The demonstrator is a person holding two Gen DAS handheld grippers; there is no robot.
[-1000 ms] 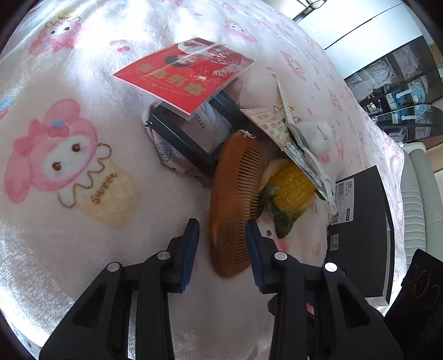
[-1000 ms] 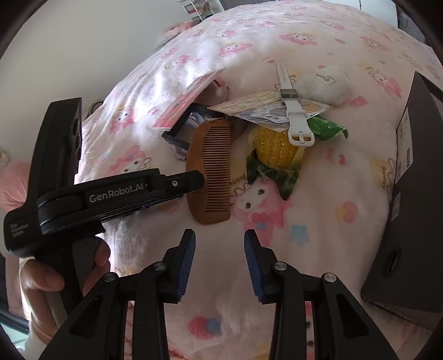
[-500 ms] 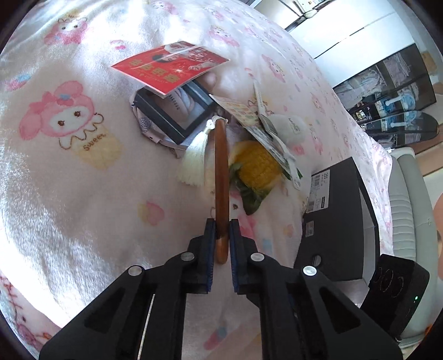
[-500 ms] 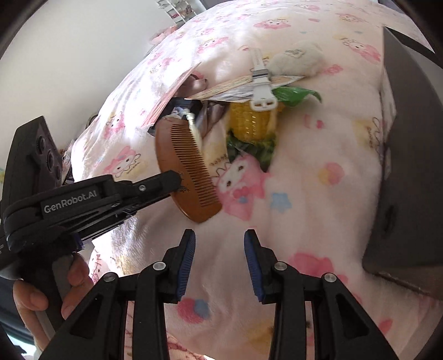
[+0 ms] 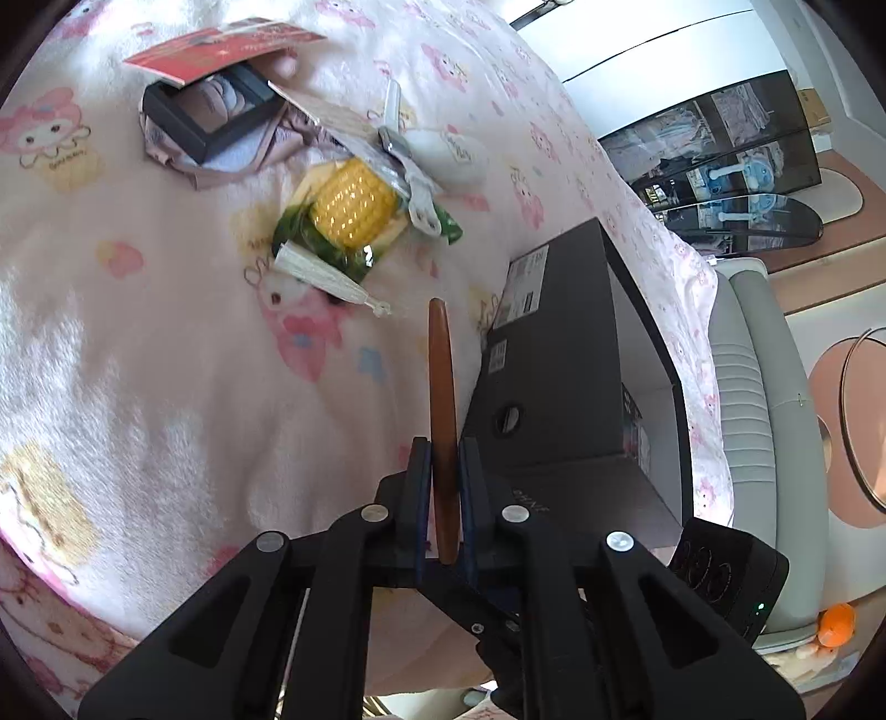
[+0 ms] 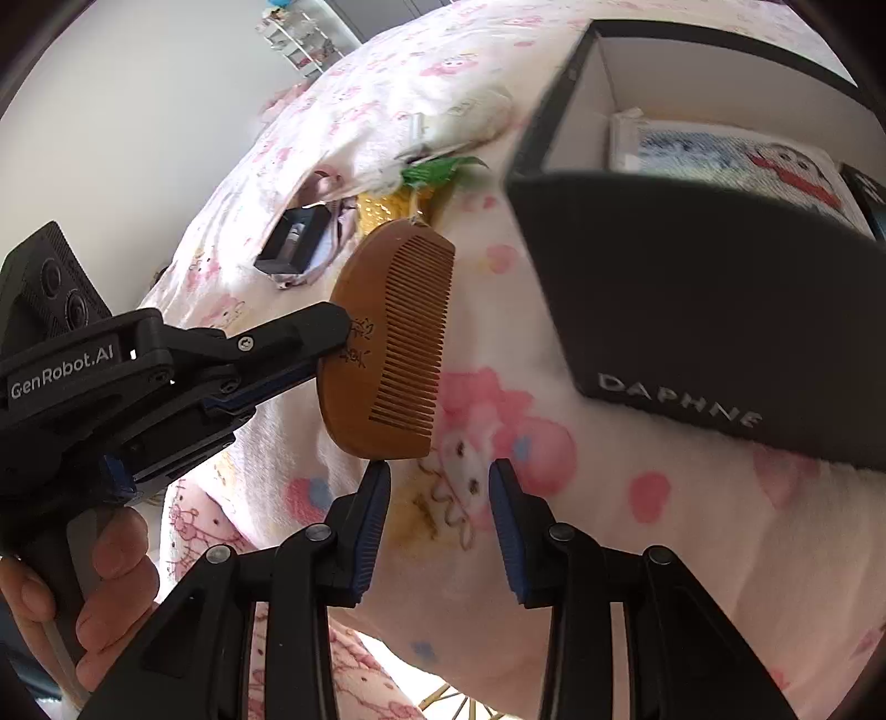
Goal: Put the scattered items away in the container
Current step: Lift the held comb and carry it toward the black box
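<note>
The left tool is clamping the wooden comb by its spine, pads pressing on both flat faces, and the comb is hanging clear above the blanket rather than lying on it. In the left wrist view the comb is showing edge-on as a thin brown strip, its long axis running straight out along the tool's fingers; in the right wrist view its teeth are facing toward the box. The box, dark outside and pale inside, is sitting just to the right of the comb, open side up, with a printed cloth already lying inside. So the coming move is turning on 1 relation: the box lies to the comb's right and its rim stands about level with or above the comb's tip, so the left hand probably needs to lift and swing right before letting go. The right tool is standing partly open with nothing between its pads, hovering low over the blanket below the comb. The corn, the tassel, the watch, the black frame and the red card are waiting in a loose heap on the blanket, well apart from the box
</note>
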